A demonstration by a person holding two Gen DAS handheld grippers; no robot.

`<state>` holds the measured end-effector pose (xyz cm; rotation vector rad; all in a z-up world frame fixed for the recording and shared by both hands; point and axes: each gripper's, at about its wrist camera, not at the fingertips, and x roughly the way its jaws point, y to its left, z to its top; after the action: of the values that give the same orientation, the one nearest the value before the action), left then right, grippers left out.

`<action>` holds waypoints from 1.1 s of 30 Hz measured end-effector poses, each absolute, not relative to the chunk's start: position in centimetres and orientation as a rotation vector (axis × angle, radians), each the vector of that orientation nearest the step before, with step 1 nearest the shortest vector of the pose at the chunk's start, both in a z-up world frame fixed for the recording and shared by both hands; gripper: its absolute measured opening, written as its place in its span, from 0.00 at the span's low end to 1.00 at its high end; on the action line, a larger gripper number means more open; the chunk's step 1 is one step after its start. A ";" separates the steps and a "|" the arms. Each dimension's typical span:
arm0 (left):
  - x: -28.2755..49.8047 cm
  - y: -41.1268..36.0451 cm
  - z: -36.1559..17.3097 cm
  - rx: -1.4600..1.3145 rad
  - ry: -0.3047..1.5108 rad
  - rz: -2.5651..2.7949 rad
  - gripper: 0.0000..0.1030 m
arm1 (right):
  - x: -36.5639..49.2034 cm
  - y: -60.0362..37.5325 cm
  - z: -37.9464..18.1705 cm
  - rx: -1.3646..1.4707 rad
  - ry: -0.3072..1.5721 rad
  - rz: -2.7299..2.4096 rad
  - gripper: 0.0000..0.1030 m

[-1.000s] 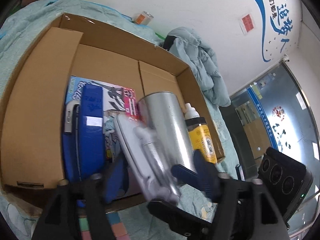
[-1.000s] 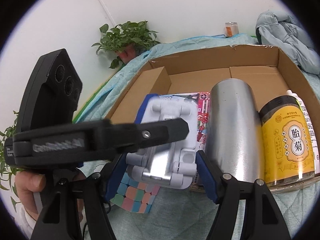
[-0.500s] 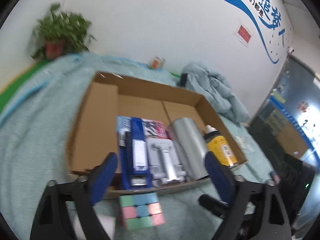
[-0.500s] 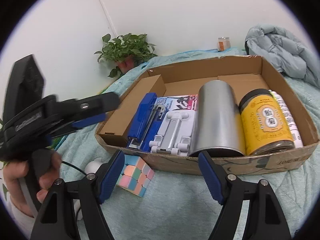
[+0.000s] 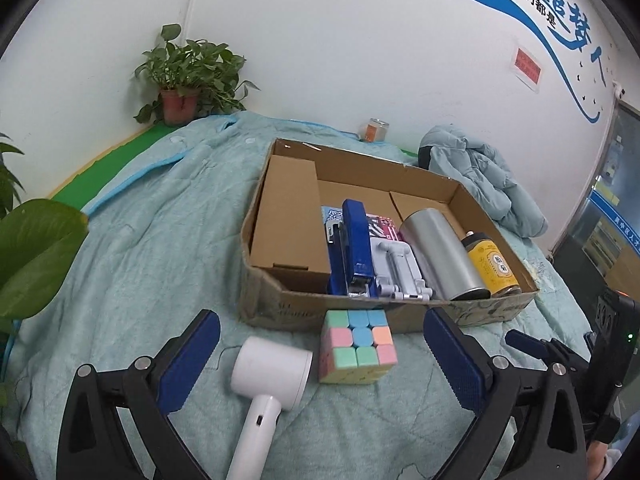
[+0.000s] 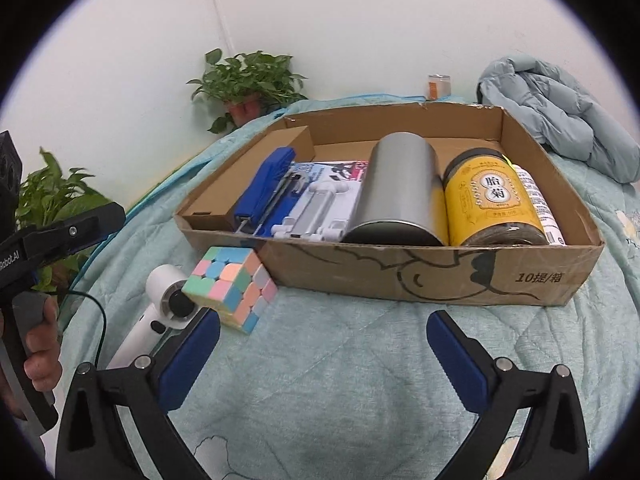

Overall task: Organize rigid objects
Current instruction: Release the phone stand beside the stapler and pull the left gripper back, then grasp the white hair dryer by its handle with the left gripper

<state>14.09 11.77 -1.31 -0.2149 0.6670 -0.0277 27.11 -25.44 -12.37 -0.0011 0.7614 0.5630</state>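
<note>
Most of the sorting looks done. The box [image 5: 460, 312] sits on a bed-like surface under a teal quilt [image 5: 160, 240], and a row of things lies packed along its near wall: a blue stapler [image 5: 356, 240], a white stand [image 5: 396, 268], a steel can [image 5: 440, 256], a yellow jar [image 5: 494, 266] and, seen from the right wrist, a slim white bottle [image 6: 538, 208] against the right wall. A printed card [image 6: 340, 170] lies flat beneath the stapler and stand. The left part of the box, by the folded flap, looks free.

Two things remain outside, judging from how they lie: a pastel cube [image 5: 357, 346] just in front of the box's near wall, and a white hairdryer-like device [image 5: 268, 380] beside it on the quilt, handle toward the camera. A small tin [image 5: 376, 130] and a padded jacket [image 5: 484, 176] lie farther back; whether they belong to the task cannot be told.

The left tongs [image 5: 320, 364] stand wide apart and hold nothing; in that view the cube and the device's head lie on the quilt between the spread fingers, untouched. The right tongs [image 6: 320, 360] have just been opening and now gape fully, with only bare quilt between them; the cube sits just beyond the left finger [image 6: 188, 360], apart from it. The likely next pick is the cube or the device.
</note>
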 end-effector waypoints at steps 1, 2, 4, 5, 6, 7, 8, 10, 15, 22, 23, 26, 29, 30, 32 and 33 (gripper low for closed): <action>13.8 12.0 -1.4 -0.215 0.677 -0.023 0.99 | 26.8 -25.3 -12.2 -0.010 0.751 0.577 1.00; 13.8 12.2 -1.6 -0.216 0.692 -0.019 0.99 | 26.6 -25.2 -12.0 -0.014 0.743 0.588 1.00; 13.5 12.9 -2.4 -0.233 0.745 -0.021 0.99 | 26.0 -24.9 -11.7 -0.023 0.722 0.616 1.00; 13.7 13.2 -2.9 -0.246 0.772 -0.026 0.99 | 25.8 -24.8 -11.6 -0.025 0.718 0.625 1.00; 13.6 13.5 -3.5 -0.258 0.799 -0.031 0.99 | 25.6 -24.7 -11.5 -0.028 0.716 0.636 1.00; 13.6 13.8 -4.1 -0.268 0.827 -0.033 0.98 | 25.5 -24.6 -11.6 -0.029 0.718 0.645 1.00; 13.4 14.1 -5.0 -0.277 0.863 -0.026 0.97 | 25.3 -24.4 -11.6 -0.028 0.725 0.661 1.00; 13.0 14.5 -6.3 -0.282 0.912 -0.022 0.94 | 25.1 -24.2 -11.8 -0.025 0.739 0.692 1.00; 12.1 15.2 -9.3 -0.280 0.999 -0.034 0.66 | 23.9 -23.2 -13.0 0.002 0.800 0.806 0.99; 11.5 12.9 -10.4 -0.283 1.074 -0.145 0.45 | 22.0 -22.0 -14.4 0.056 0.886 0.911 0.95; 11.3 12.2 -10.3 -0.288 1.083 -0.175 0.45 | 21.7 -22.0 -14.5 0.055 0.892 0.920 0.95; 10.5 9.9 -10.3 -0.300 1.103 -0.268 0.45 | 20.7 -22.6 -14.8 0.055 0.913 0.947 0.91; 10.2 9.4 -10.5 -0.348 1.100 -0.269 0.51 | 19.7 -22.9 -15.0 0.024 0.916 0.952 0.86; 10.2 9.6 -10.6 -0.372 1.095 -0.266 0.52 | 19.6 -22.8 -15.0 0.019 0.917 0.955 0.86; 10.6 10.3 -10.9 -0.427 1.094 -0.249 0.52 | 19.6 -22.2 -15.1 0.002 0.916 0.948 0.85; 10.8 10.6 -11.1 -0.437 1.095 -0.242 0.52 | 19.6 -21.9 -15.2 -0.010 0.915 0.949 0.83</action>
<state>10.84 10.64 -11.06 -0.4368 1.0947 -0.2419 19.61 -21.86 -15.19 -0.0096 0.9145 0.9485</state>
